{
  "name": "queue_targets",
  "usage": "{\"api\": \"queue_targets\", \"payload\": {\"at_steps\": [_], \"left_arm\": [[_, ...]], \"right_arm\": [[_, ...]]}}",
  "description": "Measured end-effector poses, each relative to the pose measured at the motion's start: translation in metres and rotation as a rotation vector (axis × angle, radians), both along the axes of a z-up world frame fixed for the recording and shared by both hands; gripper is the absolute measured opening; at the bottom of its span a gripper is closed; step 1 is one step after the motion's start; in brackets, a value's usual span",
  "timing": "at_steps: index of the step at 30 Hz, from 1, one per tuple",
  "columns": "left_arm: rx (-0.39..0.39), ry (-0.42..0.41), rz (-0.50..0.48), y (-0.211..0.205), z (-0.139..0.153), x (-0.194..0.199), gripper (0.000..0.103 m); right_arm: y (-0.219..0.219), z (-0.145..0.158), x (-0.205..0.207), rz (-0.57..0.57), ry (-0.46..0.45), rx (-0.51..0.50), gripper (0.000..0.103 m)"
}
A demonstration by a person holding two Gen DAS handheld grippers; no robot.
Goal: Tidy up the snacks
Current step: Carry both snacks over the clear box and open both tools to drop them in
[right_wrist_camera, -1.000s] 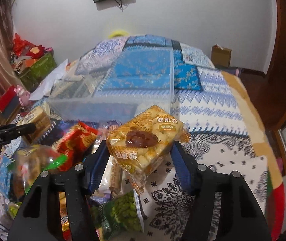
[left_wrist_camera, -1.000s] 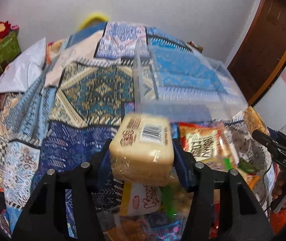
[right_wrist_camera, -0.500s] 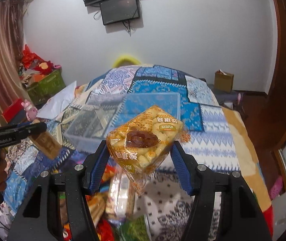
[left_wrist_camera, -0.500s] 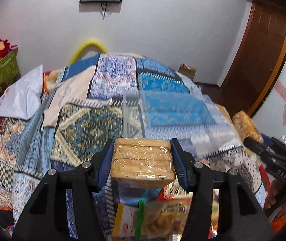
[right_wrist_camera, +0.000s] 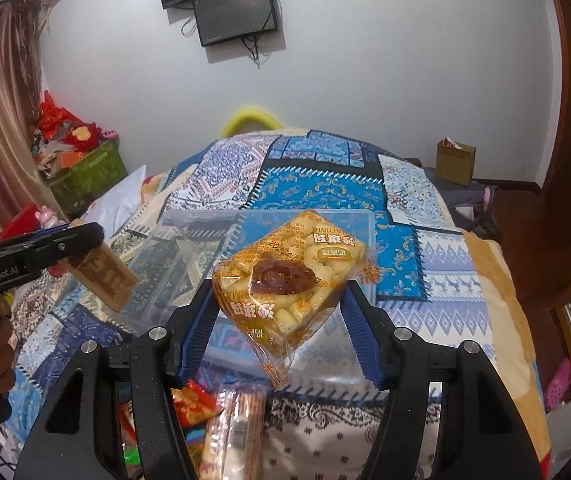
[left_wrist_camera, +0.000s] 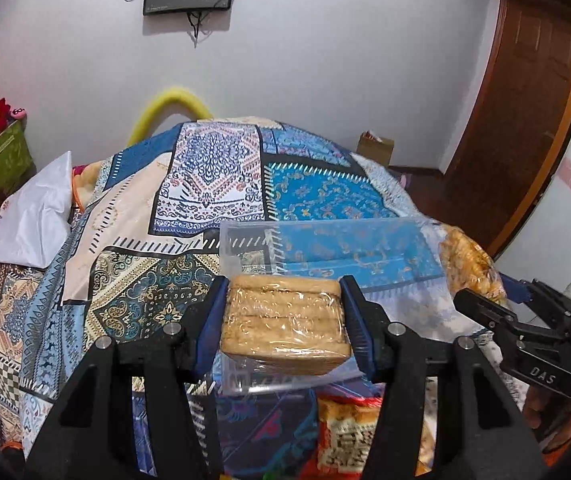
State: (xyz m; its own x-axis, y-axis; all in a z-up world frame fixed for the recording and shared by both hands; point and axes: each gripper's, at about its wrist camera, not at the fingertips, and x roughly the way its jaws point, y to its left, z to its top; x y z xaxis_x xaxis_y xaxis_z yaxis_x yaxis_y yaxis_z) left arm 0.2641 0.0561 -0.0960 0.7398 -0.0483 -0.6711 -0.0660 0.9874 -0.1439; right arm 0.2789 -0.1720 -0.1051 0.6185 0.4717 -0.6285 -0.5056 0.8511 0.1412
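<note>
My left gripper (left_wrist_camera: 283, 320) is shut on a clear-wrapped pack of tan biscuits (left_wrist_camera: 285, 322), held above the near edge of a clear plastic bin (left_wrist_camera: 337, 248) on the patchwork bedspread. My right gripper (right_wrist_camera: 277, 312) is shut on an orange-printed packet of puffed rice cake (right_wrist_camera: 289, 276), held in the air in front of the same bin (right_wrist_camera: 189, 256). The left gripper with its biscuits (right_wrist_camera: 101, 276) shows at the left of the right wrist view. The right gripper's packet (left_wrist_camera: 469, 264) shows at the right of the left wrist view.
Loose snack packets lie below the grippers: a red one (left_wrist_camera: 349, 436) and several more (right_wrist_camera: 221, 424). A white pillow (left_wrist_camera: 33, 216) and a green box (right_wrist_camera: 85, 172) are at the left. A cardboard box (right_wrist_camera: 455, 160) and a wooden door (left_wrist_camera: 525, 120) are at the right.
Both grippers have risen from the snack pile with their packets and moved toward the clear bin. The views now show more of the wall and screen.
</note>
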Motion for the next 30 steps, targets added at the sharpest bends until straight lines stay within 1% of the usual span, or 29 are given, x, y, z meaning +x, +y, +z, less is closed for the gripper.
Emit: {"api": "queue_targets", "payload": {"at_steps": [5, 9, 14, 19, 21, 23, 24, 25, 26, 30], "left_arm": [[0.013, 0.062, -0.007, -0.005, -0.024, 0.017, 0.055], [0.001, 0.109, -0.019, -0.004, -0.039, 0.026, 0.055], [0.003, 0.151, -0.017, -0.004, -0.052, 0.035, 0.055], [-0.004, 0.195, -0.031, -0.003, -0.057, 0.037, 0.055], [-0.001, 0.174, -0.031, -0.004, -0.051, 0.033, 0.055], [0.035, 0.15, -0.024, -0.006, -0.042, 0.029, 0.056], [0.053, 0.13, -0.027, -0.007, -0.036, 0.025, 0.057], [0.06, 0.119, -0.03, -0.008, -0.031, 0.022, 0.059], [0.064, 0.108, -0.033, -0.008, -0.026, 0.018, 0.062], [0.074, 0.069, -0.032, -0.005, -0.005, -0.003, 0.065]], "right_arm": [[0.013, -0.014, 0.016, 0.019, 0.032, -0.052, 0.059], [0.021, -0.026, 0.027, 0.037, 0.067, -0.089, 0.059], [0.025, -0.039, 0.035, 0.037, 0.105, -0.12, 0.059], [0.024, -0.044, 0.037, 0.033, 0.132, -0.131, 0.06], [0.024, -0.044, 0.036, 0.03, 0.134, -0.137, 0.06], [0.024, -0.04, 0.035, 0.031, 0.129, -0.136, 0.062], [0.023, -0.036, 0.033, 0.028, 0.12, -0.138, 0.066], [0.022, -0.032, 0.031, 0.026, 0.107, -0.138, 0.069], [0.021, -0.025, 0.027, 0.026, 0.085, -0.134, 0.07], [0.015, -0.003, 0.011, 0.034, 0.032, -0.117, 0.072]]}}
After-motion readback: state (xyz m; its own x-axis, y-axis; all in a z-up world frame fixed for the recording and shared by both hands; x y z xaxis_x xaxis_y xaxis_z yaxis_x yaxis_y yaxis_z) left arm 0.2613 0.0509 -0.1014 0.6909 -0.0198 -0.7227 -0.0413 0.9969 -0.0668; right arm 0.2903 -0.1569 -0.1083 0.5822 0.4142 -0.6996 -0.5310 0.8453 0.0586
